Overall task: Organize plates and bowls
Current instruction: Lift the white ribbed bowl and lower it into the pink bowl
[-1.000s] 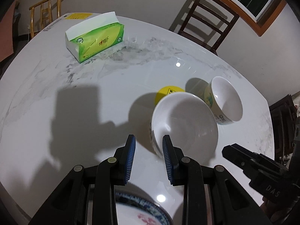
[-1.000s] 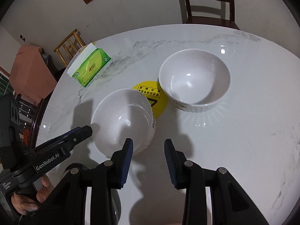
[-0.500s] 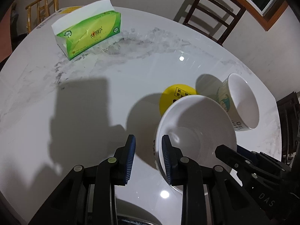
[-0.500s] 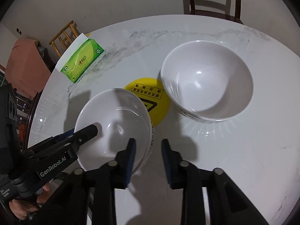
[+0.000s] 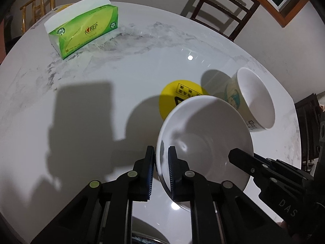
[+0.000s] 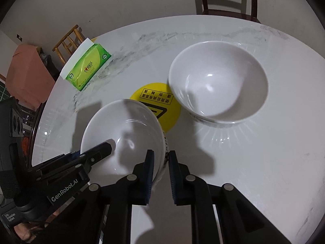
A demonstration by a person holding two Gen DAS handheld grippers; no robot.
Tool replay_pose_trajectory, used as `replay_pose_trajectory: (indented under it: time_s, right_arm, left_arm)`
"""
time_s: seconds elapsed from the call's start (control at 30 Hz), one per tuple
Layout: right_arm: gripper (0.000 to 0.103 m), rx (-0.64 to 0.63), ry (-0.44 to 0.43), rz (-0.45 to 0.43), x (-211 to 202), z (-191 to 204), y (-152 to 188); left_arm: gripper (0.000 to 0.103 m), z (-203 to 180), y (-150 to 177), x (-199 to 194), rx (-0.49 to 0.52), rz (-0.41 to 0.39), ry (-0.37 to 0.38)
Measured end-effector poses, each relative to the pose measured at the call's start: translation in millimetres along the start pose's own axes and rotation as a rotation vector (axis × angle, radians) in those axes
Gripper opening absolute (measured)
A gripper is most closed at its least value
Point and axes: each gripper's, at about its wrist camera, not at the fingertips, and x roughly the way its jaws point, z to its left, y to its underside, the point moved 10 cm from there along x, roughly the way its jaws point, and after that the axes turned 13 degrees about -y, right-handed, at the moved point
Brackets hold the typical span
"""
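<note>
A white bowl [image 5: 205,134] stands on the marble table [image 5: 81,101], partly over a yellow round sticker [image 5: 178,93]. My left gripper [image 5: 161,162] straddles its left rim, jaws closing, pads pressing the wall. My right gripper [image 6: 160,162] straddles the same bowl [image 6: 121,130] at its right rim, jaws closing, pads on the wall. Each view shows the other gripper at the bowl's opposite side: the left gripper [image 6: 105,148] and the right gripper [image 5: 233,154]. A second white bowl [image 6: 219,81] sits apart behind the sticker [image 6: 160,101], also shown as the far bowl [image 5: 256,99].
A green tissue pack [image 5: 85,32] lies at the table's far left, seen too as the pack [image 6: 89,67]. A patterned plate [image 5: 148,231] peeks out under my left gripper. Wooden chairs [image 5: 223,10] stand beyond the far edge. A hand [image 6: 22,229] holds the left gripper.
Both grippers came down closer onto the near bowl and their jaws narrowed. The bowl's rim, earlier beside or ahead of the fingers, now sits between each pair.
</note>
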Motion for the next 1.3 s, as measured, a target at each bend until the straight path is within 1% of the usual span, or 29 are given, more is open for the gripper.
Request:
replay_pose_trajectory:
  time_s: [0.23, 0.43, 0.73, 0.9, 1.07, 1.2, 1.3]
  right_arm:
    - [0.015, 0.004, 0.001, -0.039, -29, -1, 6]
    - [0.015, 0.002, 0.015, -0.073, -63, -2, 18]
    - [0.015, -0.003, 0.051, -0.144, -126, -2, 43]
    - [0.015, 0.007, 0.064, -0.171, -156, -2, 68]
    - [0.015, 0.028, 0.069, -0.170, -171, -3, 102]
    - [0.015, 0.056, 0.068, -0.161, -175, -10, 132]
    - [0.015, 0.085, 0.062, -0.145, -170, -17, 150]
  left_arm:
    - [0.011, -16, 7, -22, 0.035, -0.022, 0.009]
    - [0.011, -36, 15, -46, 0.079, -0.047, 0.015]
    - [0.011, -73, 43, -92, 0.146, -0.086, 0.047]
    - [0.011, -88, 66, -119, 0.186, -0.099, 0.058]
    - [0.011, -95, 98, -135, 0.223, -0.093, 0.072]
    - [0.011, -98, 124, -134, 0.239, -0.063, 0.084]
    - [0.011, -101, 143, -129, 0.254, -0.043, 0.082]
